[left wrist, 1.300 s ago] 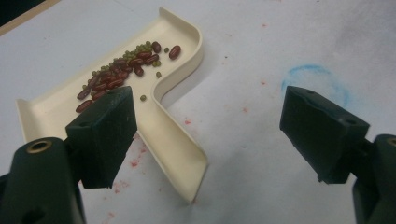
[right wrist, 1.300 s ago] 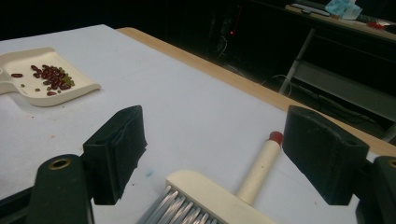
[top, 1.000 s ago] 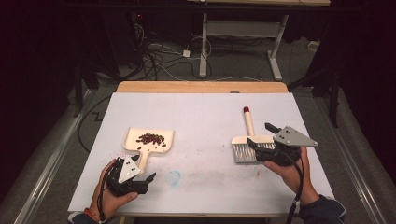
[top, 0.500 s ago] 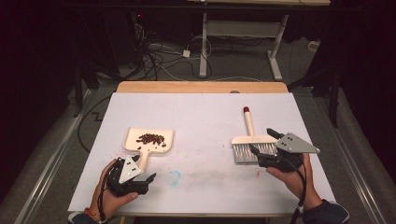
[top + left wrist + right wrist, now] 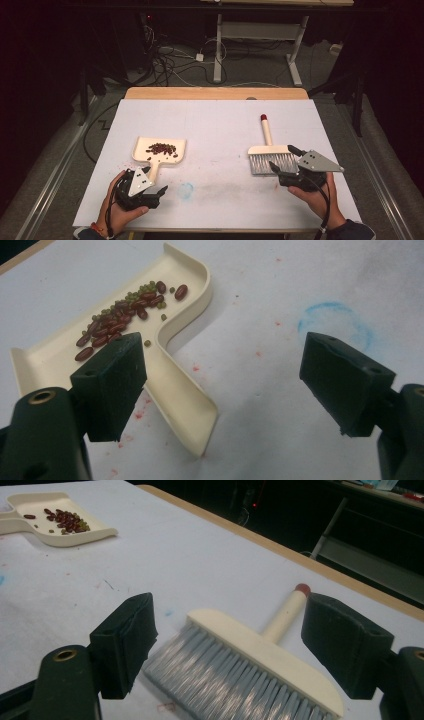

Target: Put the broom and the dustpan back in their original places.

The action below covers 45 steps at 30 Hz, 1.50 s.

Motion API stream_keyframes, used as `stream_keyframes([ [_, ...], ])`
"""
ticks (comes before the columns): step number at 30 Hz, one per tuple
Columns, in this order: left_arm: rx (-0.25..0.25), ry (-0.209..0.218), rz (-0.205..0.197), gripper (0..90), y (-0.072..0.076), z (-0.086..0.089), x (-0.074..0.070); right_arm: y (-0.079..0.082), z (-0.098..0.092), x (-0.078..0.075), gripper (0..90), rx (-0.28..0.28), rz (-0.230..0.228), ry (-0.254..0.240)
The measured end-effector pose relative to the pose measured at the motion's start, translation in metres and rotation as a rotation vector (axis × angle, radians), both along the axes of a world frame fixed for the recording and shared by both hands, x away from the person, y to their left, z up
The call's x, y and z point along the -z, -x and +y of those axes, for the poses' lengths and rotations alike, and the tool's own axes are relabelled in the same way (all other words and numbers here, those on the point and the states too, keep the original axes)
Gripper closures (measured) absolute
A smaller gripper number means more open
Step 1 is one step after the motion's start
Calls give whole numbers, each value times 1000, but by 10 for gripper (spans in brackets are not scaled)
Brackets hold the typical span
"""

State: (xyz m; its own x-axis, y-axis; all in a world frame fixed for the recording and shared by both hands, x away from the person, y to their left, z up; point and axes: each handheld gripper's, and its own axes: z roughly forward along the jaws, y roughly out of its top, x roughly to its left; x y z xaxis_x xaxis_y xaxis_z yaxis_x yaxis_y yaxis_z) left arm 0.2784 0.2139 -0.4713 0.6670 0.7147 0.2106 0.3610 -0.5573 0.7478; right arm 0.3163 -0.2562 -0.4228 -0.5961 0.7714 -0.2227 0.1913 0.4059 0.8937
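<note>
A cream dustpan (image 5: pixel 161 150) (image 5: pixel 175 365) lies flat on the white table, with several red and green beans (image 5: pixel 162 148) (image 5: pixel 122 310) in it. Its handle points at my left gripper (image 5: pixel 157 186) (image 5: pixel 227 377), which stands open just short of the handle's end with nothing between its jaws. A cream brush (image 5: pixel 270 150) (image 5: pixel 265 652) with grey bristles and a red-tipped handle lies flat at the right. My right gripper (image 5: pixel 284 161) (image 5: pixel 235 640) stands open right behind the bristles, apart from them.
The white table sheet (image 5: pixel 215 130) has a faint blue ring (image 5: pixel 185 190) (image 5: pixel 332 325) and red specks near the front. A wooden strip (image 5: pixel 215 93) runs along the far edge. Cables and desk legs (image 5: pixel 218 45) are on the floor beyond.
My right gripper has drawn back toward the front edge, away from the brush's bristles. The left gripper, dustpan and brush have stayed put.
</note>
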Motion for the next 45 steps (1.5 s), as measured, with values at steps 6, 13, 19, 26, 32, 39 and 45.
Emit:
stream_keyframes([
  [6,1,-3,3,188,-1,-1,0,4,-3,8,227,2,12,27],
  [13,7,-1,4,188,-2,-2,0,12,-6,21,226,-46,-3,51],
  [19,7,10,21,188,-3,-3,1,19,-12,34,228,-60,31,65],
  [26,18,14,18,187,-3,-6,1,31,-18,48,228,-53,79,65],
  [32,9,11,5,187,-1,-4,1,39,-17,54,236,-59,92,65],
  [39,33,-19,7,188,3,-8,1,40,-19,50,235,-64,57,68],
  [45,37,-18,9,187,4,-6,2,42,-22,42,230,-44,25,71],
])
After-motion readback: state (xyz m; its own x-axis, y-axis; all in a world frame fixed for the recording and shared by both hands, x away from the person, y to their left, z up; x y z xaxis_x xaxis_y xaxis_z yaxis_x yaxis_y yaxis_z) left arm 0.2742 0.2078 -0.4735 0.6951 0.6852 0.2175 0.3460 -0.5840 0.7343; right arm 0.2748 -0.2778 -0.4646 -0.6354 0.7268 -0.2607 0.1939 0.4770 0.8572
